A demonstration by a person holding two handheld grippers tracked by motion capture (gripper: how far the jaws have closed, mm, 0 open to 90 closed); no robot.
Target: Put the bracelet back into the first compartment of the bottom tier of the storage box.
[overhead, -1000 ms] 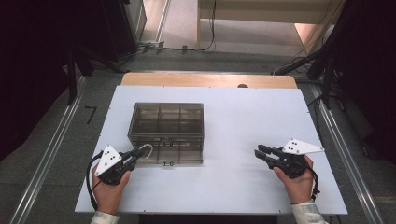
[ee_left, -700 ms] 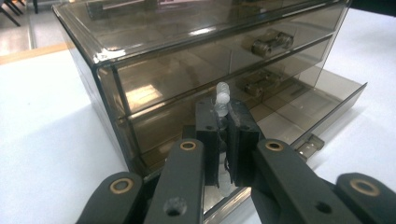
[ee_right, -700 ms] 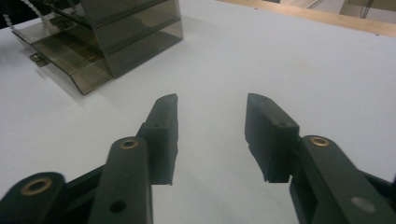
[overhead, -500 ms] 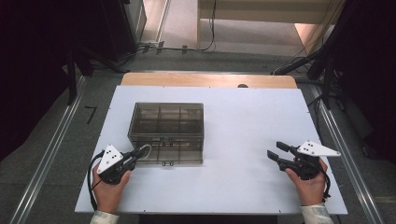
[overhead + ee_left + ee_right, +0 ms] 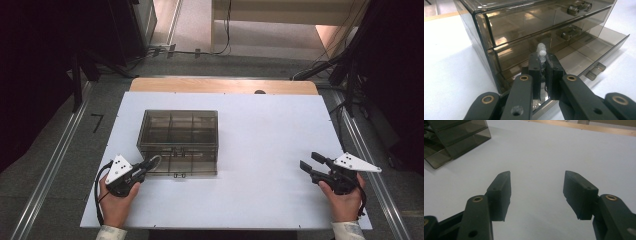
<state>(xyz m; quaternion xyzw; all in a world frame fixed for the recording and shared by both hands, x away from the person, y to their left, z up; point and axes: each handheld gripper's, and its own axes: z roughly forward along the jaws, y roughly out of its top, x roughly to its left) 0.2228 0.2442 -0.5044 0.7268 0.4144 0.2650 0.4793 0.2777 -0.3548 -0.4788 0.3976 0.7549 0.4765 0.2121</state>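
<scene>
A smoky see-through drawer box stands left of the table's middle. In the left gripper view its lowest drawer is pulled out a little, and small knobs show on the drawers above. My left gripper sits at the box's front left corner, shut on a string of white beads that sticks up between the jaws. From above, the beads form a small pale loop at the tips. My right gripper rests near the table's right edge, open and holding nothing.
The white tabletop lies bare between the box and the right gripper. A wooden strip runs along the far edge. The box's corner appears at the top left of the right gripper view.
The right gripper has slid to the right and a little nearer the front edge, still open. The left gripper stays put with the beads.
</scene>
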